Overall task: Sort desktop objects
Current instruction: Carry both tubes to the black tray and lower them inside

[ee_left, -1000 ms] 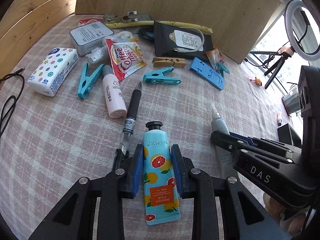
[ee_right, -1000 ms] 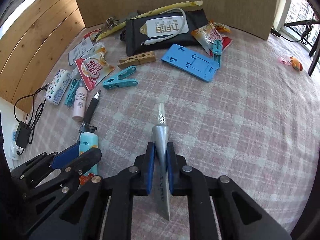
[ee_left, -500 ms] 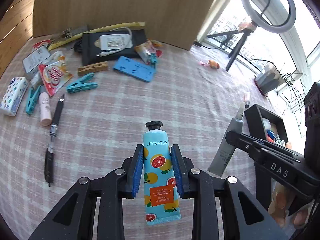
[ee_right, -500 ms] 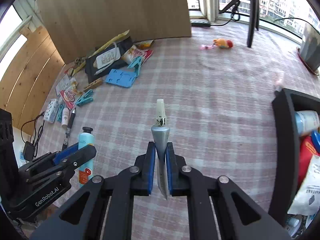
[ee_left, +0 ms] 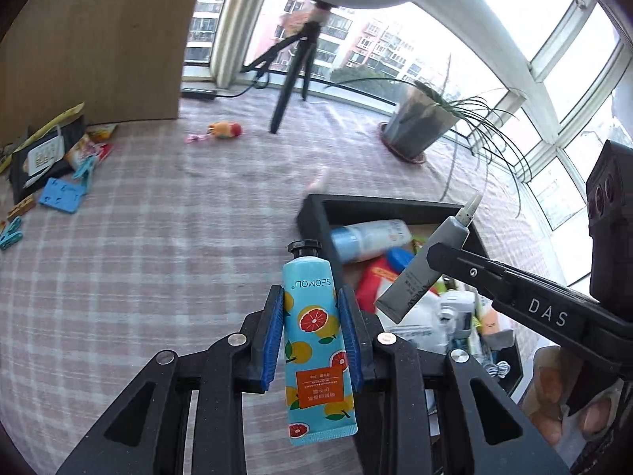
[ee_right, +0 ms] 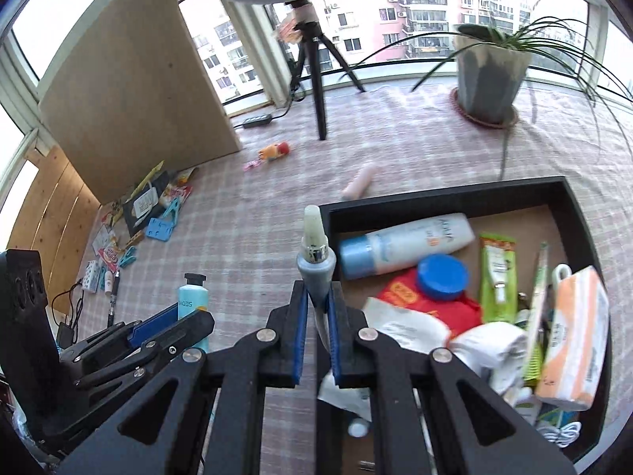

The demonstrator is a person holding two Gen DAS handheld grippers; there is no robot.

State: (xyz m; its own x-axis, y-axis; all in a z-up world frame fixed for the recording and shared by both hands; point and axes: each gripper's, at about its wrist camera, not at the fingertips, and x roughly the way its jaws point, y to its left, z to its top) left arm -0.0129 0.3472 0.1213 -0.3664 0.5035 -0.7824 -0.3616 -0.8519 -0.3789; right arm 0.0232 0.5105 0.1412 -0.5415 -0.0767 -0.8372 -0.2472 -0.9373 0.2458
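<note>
Turquoise fruit-printed hand-cream tube point(ee_left: 316, 328), clamped in the left hand-held gripper point(ee_left: 312, 340) at lower centre; grey nozzle-tipped tube point(ee_right: 316, 273) pinched by the right hand-held gripper point(ee_right: 316, 340). Release is best made once both are carried over the black storage tray point(ee_right: 447, 194).

I'm working in a home sunroom: checked tablecloth point(ee_right: 237, 237), potted plant point(ee_right: 490, 75), ring light tripod point(ee_right: 312, 63), apartment blocks point(ee_right: 415, 0) beyond the windows.
</note>
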